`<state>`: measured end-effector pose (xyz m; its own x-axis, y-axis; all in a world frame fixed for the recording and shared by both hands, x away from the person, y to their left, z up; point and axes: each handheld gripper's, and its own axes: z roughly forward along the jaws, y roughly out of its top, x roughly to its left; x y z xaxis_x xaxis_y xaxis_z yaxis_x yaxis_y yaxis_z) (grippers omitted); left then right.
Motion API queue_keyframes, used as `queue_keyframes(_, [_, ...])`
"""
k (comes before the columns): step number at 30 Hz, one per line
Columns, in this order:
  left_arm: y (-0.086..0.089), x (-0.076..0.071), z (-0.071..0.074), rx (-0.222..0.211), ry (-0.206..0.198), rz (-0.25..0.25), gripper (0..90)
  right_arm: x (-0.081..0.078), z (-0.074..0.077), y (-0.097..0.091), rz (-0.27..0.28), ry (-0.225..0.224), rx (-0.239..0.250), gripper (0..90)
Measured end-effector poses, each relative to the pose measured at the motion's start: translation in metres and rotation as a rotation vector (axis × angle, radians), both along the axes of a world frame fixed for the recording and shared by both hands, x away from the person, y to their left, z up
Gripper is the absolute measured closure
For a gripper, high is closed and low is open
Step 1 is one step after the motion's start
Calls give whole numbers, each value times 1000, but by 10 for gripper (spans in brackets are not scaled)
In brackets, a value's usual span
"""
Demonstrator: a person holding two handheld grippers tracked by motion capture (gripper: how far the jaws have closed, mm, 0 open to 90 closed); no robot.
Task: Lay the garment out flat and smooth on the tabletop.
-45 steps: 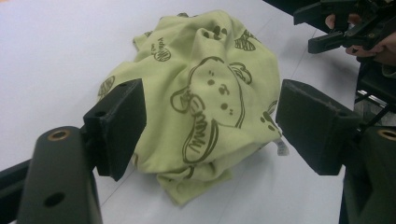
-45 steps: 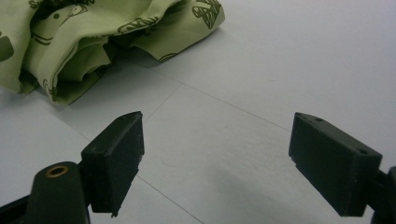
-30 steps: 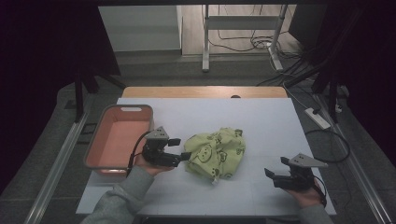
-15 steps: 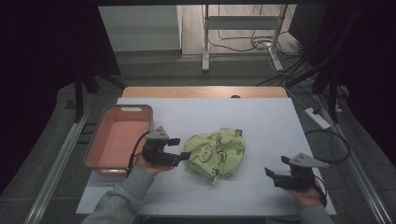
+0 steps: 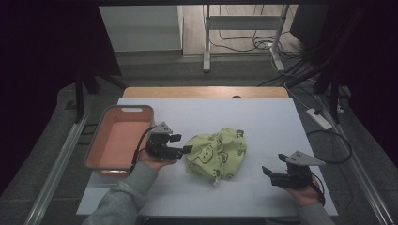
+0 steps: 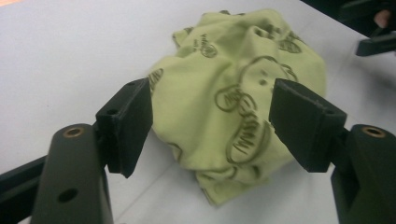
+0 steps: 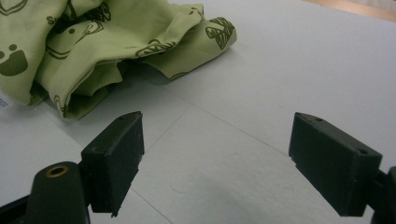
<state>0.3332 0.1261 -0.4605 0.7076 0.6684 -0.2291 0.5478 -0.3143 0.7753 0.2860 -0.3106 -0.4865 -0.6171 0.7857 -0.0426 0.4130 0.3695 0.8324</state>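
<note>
A crumpled light-green cloth with dark cartoon prints lies on the white table top. My left gripper is level at the cloth's left edge. In the left gripper view its jaws straddle the near part of the cloth. They have just been closing, with the fabric between them, and a wide gap still stands between the pads. My right gripper rests near the front right of the table, open, well apart from the cloth. In the right gripper view only bare table lies between its jaws, and the cloth is farther off at upper left.
A pink bin stands at the table's left edge, just behind my left hand. A wooden strip runs along the far edge. Cables and a power strip lie on the floor to the right.
</note>
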Motion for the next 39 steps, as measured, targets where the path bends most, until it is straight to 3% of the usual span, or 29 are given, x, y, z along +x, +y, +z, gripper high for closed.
queue_keyframes(6, [-17,21,-6,50,32,9,332,1,0,-1,-3,-1,1,189])
queue_keyframes(16, [-29,45,-26,64,125,-11,355,1,0,-2,-2,-2,2,189])
queue_keyframes(21, [-32,48,-32,74,161,-54,451,1,0,-1,-3,-2,2,189])
queue_keyframes(25, [-34,47,-35,68,188,-103,631,1,0,-2,-3,-2,2,189])
queue_keyframes(30, [-37,42,-35,83,180,-149,802,1,2,-3,-9,-4,9,189])
queue_keyframes(35, [-36,34,-29,79,154,-165,824,3,17,0,-13,-18,22,203])
queue_keyframes(39, [-36,31,-27,78,142,-168,826,21,34,10,-10,-4,22,227])
